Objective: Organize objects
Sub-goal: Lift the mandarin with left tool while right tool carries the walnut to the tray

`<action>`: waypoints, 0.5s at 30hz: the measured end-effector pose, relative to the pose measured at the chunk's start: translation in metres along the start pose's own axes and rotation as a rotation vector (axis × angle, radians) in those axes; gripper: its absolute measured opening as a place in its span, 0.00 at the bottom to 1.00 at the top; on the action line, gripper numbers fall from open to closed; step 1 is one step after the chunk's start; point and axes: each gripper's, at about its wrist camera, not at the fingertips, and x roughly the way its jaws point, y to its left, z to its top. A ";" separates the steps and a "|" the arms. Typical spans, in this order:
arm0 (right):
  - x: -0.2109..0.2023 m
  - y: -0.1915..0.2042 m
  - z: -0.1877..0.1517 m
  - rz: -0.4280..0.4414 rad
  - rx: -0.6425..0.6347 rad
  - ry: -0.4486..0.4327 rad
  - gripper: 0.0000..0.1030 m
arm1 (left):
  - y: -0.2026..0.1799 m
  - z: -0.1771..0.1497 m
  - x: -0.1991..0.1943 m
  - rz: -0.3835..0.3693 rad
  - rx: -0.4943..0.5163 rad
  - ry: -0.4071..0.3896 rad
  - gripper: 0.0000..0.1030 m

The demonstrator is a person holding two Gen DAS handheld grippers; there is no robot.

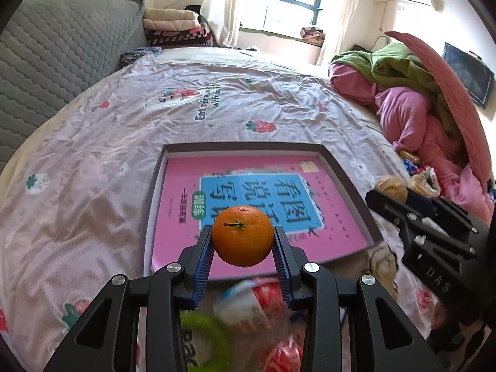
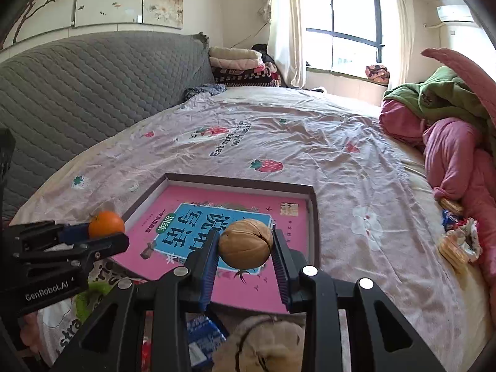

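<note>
Right now your left hand-held gripper (image 1: 242, 236) is clamped on the orange (image 1: 242, 235), its blue pads pressing both sides, and the fruit hangs over the near part of the shallow box (image 1: 347, 173) lying on the bed (image 1: 93, 192). Your right hand-held gripper (image 2: 245, 243) is closed on the walnut (image 2: 245, 243) the same way, also above the box's near edge. Inside the box a pink book (image 1: 186, 186) covers nearly the whole floor, leaving only a thin strip along the walls. Beyond the far rim the strawberry-print sheet lies open and bare up to the grey headboard (image 1: 62, 62). To your right, the pink and green bedding pile (image 1: 412, 93) closes in. Small items, too blurred to name, crowd the sheet under both grippers.
</note>
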 end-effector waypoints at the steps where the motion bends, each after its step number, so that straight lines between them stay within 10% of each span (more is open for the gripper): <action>1: 0.006 0.001 0.001 0.003 -0.004 0.010 0.33 | 0.001 0.003 0.005 -0.001 0.000 0.004 0.37; 15: 0.078 -0.002 -0.010 0.023 -0.029 0.165 0.33 | 0.012 0.009 0.076 0.012 -0.021 0.104 0.37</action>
